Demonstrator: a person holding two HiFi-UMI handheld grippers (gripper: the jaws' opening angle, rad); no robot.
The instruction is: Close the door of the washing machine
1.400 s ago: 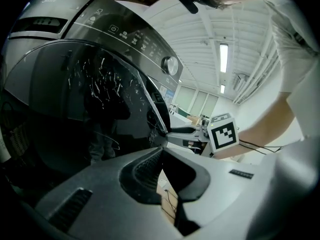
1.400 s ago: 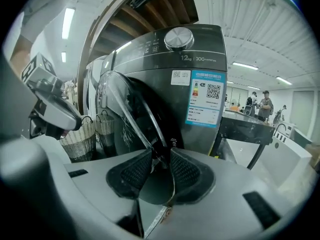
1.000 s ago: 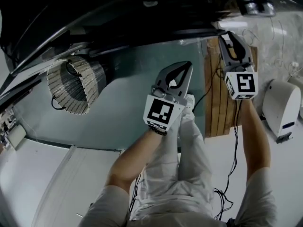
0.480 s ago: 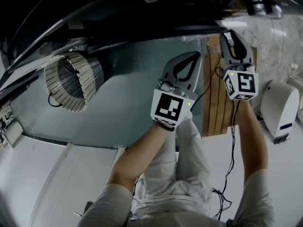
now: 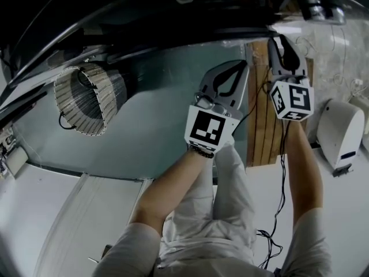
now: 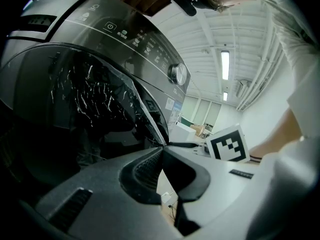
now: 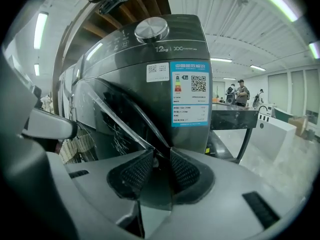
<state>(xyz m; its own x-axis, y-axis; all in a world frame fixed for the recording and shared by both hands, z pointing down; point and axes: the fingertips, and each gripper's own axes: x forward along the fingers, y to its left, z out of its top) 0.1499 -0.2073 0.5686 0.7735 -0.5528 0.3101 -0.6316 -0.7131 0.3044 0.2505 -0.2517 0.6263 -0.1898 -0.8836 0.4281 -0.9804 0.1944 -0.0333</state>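
The dark grey washing machine (image 5: 173, 10) (image 6: 125, 39) (image 7: 170, 59) stands ahead with its tinted glass door (image 6: 90, 94) (image 7: 115, 119) swung out. My right gripper (image 5: 281, 40) (image 7: 160, 161) is at the door's free edge. Its jaws have just been closing, and the glass fills the gap between the pads. My left gripper (image 5: 242, 65) (image 6: 164, 146) is shut on nothing; its tip sits at the door's rim just left of the right one. Whether it touches the rim I cannot tell.
A wicker basket (image 5: 86, 100) (image 7: 75, 149) lies on the teal floor to the left. Wooden slats (image 5: 265, 120) and a white appliance (image 5: 340, 131) stand at the right. Cables (image 5: 282, 183) hang by my right arm. People (image 7: 242, 91) stand far off.
My left gripper has moved right and slightly up, closer to the right gripper. The right gripper stays at the door's edge and has rolled a little.
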